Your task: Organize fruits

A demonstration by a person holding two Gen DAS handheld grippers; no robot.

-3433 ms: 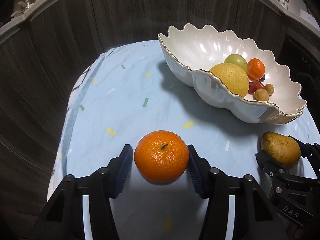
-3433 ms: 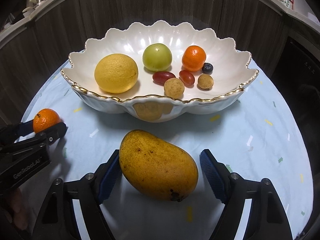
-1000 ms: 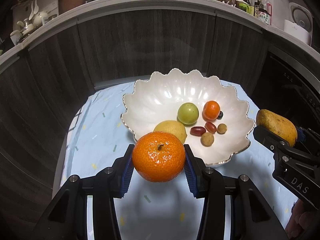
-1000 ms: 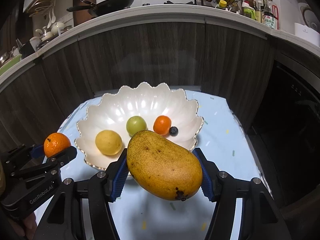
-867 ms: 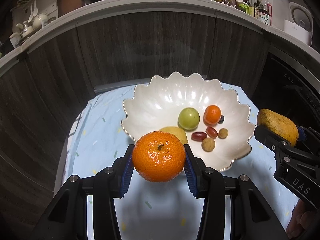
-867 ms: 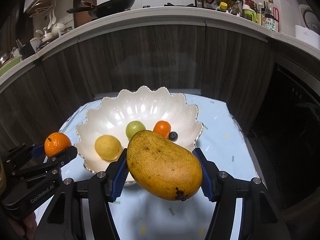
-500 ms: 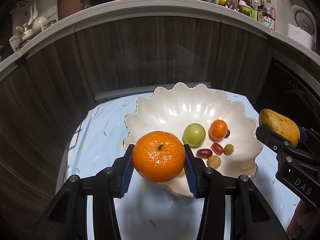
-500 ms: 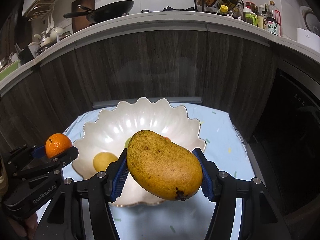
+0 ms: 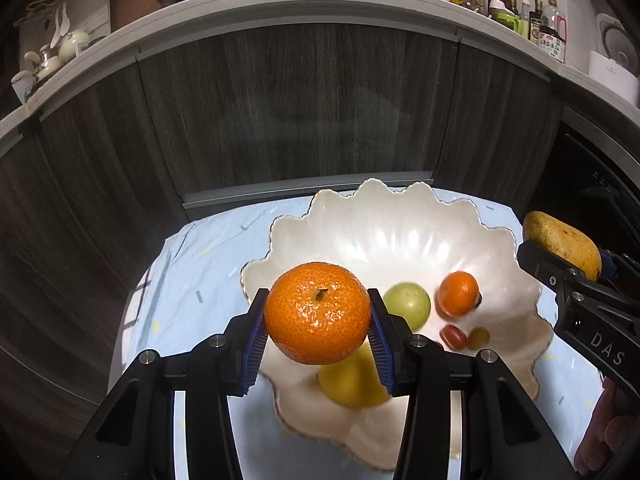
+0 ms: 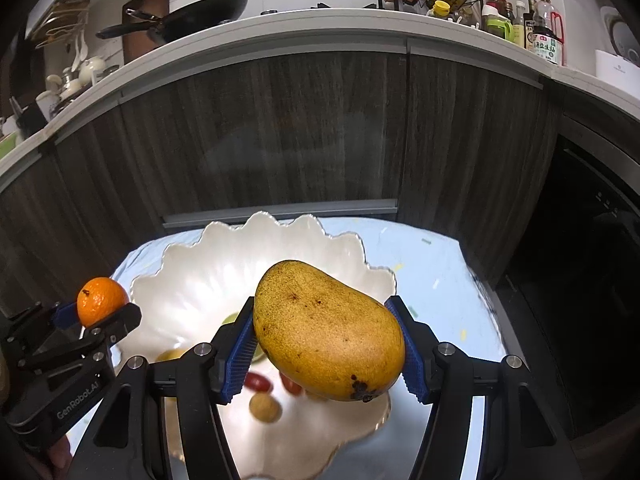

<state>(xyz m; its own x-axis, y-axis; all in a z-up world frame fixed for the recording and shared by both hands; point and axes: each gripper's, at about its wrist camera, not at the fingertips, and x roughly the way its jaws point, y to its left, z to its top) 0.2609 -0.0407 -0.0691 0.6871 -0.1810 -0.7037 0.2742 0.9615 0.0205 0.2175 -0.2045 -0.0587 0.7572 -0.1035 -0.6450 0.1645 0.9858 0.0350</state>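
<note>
My left gripper (image 9: 318,338) is shut on an orange mandarin (image 9: 317,312) and holds it above the left part of the white scalloped bowl (image 9: 400,232). My right gripper (image 10: 326,354) is shut on a yellow mango (image 10: 328,330) and holds it above the bowl (image 10: 192,276). The bowl holds a lemon (image 9: 352,384), a green fruit (image 9: 408,304), a small orange (image 9: 458,294), red grape tomatoes (image 9: 453,337) and small tan fruits (image 10: 263,408). The mango also shows at the right edge of the left wrist view (image 9: 562,242). The mandarin shows at the left of the right wrist view (image 10: 102,300).
The bowl stands on a table with a light blue cloth (image 9: 200,276). Dark wood cabinet fronts (image 9: 304,108) rise just behind it, under a counter with a pan (image 10: 188,10) and bottles (image 10: 516,28). A dark appliance (image 10: 580,264) is at the right.
Both grippers have moved forward with their fruit, from short of the bowl to over it. The bowl now lies lower and closer in both views.
</note>
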